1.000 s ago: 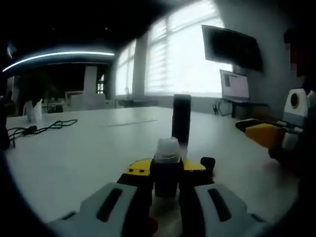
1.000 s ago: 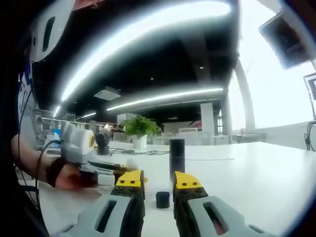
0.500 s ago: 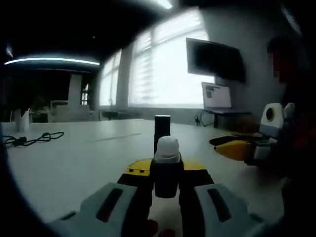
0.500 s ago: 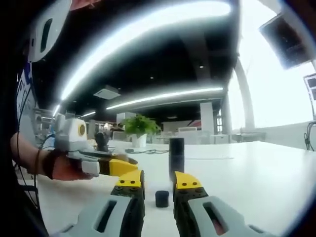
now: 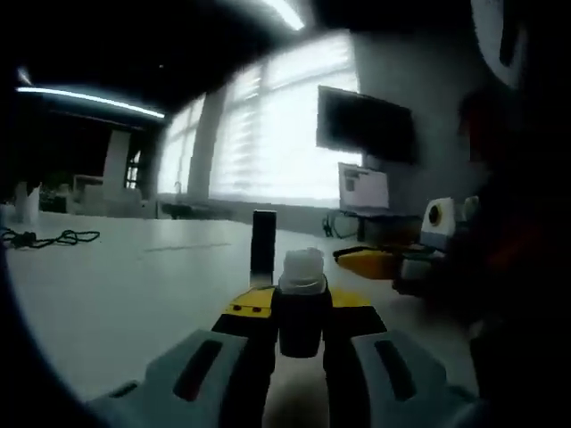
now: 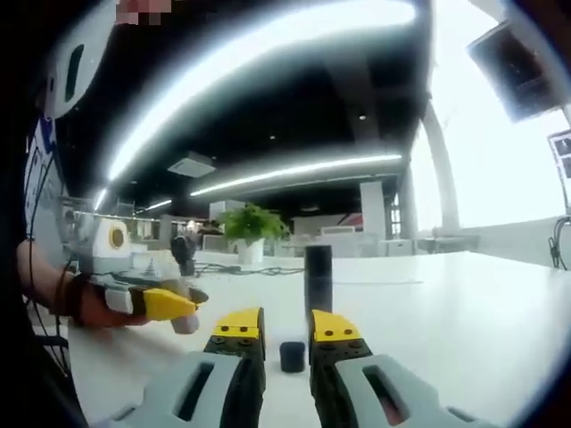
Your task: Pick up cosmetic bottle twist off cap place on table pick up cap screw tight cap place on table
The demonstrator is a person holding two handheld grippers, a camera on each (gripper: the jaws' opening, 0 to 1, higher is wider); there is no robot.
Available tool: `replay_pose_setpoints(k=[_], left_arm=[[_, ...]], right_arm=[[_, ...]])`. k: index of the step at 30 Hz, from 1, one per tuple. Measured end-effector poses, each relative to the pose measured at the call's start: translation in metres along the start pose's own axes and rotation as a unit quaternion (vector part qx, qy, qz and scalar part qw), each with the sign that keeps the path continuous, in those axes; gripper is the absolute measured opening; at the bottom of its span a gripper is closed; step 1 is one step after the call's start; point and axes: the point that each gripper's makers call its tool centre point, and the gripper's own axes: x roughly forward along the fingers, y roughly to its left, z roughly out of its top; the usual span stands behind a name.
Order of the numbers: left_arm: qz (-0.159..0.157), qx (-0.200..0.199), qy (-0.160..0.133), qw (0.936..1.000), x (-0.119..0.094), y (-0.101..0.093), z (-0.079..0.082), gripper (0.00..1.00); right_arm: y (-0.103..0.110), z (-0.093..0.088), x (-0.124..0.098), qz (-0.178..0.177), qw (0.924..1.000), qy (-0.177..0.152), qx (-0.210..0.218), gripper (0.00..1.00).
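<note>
My left gripper (image 5: pixel 302 314) hides the lower body of the bottle (image 5: pixel 302 294); only its white neck shows clear. In the right gripper view, my right gripper (image 6: pixel 282 337) covers the foot of the dark cylinder (image 6: pixel 317 276), and the bottle's tip (image 6: pixel 186 323) is too blurred to make out.

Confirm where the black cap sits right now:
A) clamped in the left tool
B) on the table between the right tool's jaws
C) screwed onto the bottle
B: the black cap rests on the table, loose between the right tool's open jaws.
</note>
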Motion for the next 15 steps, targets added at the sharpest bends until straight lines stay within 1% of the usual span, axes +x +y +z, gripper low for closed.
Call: replay_pose_setpoints(k=[1,2,5,6,7,9,10,11,12,13,14,15], left_arm=[[-0.003,-0.013,-0.008,0.9999,-0.001,-0.002,0.003,0.09],[-0.014,-0.035,-0.012,0.9992,0.000,-0.007,0.004,0.09],[-0.024,-0.031,-0.009,0.9992,-0.001,-0.011,0.004,0.09],[-0.034,-0.033,-0.002,0.9989,-0.002,-0.016,0.002,0.09],[-0.038,-0.036,0.000,0.9986,-0.002,-0.018,0.001,0.09],[-0.040,-0.033,0.001,0.9987,-0.003,-0.020,0.001,0.09],[-0.041,-0.034,0.002,0.9986,-0.003,-0.021,0.001,0.09],[-0.040,-0.033,0.002,0.9986,-0.004,-0.021,0.001,0.09],[-0.041,-0.033,0.005,0.9986,-0.005,-0.022,0.000,0.09],[-0.043,-0.032,0.003,0.9985,-0.006,-0.024,0.001,0.09],[-0.043,-0.030,0.000,0.9986,-0.007,-0.025,0.001,0.09],[-0.044,-0.031,0.000,0.9985,-0.007,-0.025,0.001,0.09]], right_arm=[[0.000,-0.001,0.000,0.000,1.0000,0.002,-0.002,0.12],[0.000,-0.001,0.000,-0.001,1.0000,0.002,-0.003,0.12],[0.000,-0.002,0.000,-0.002,1.0000,0.004,-0.005,0.12],[0.000,-0.002,0.001,-0.003,1.0000,0.005,-0.004,0.12],[-0.001,-0.003,0.001,-0.005,1.0000,0.006,-0.005,0.12],[-0.002,-0.005,0.002,-0.008,0.9999,0.013,-0.006,0.12],[-0.004,-0.008,0.003,-0.013,0.9997,0.020,-0.008,0.12],[-0.005,-0.014,0.004,-0.019,0.9990,0.036,-0.016,0.12],[-0.005,-0.017,0.007,-0.020,0.9986,0.046,-0.015,0.12],[-0.004,-0.022,0.008,-0.023,0.9979,0.060,-0.006,0.12],[-0.001,-0.021,0.011,-0.018,0.9981,0.057,0.010,0.13],[-0.004,-0.025,0.012,-0.028,0.9969,0.070,0.018,0.13]])
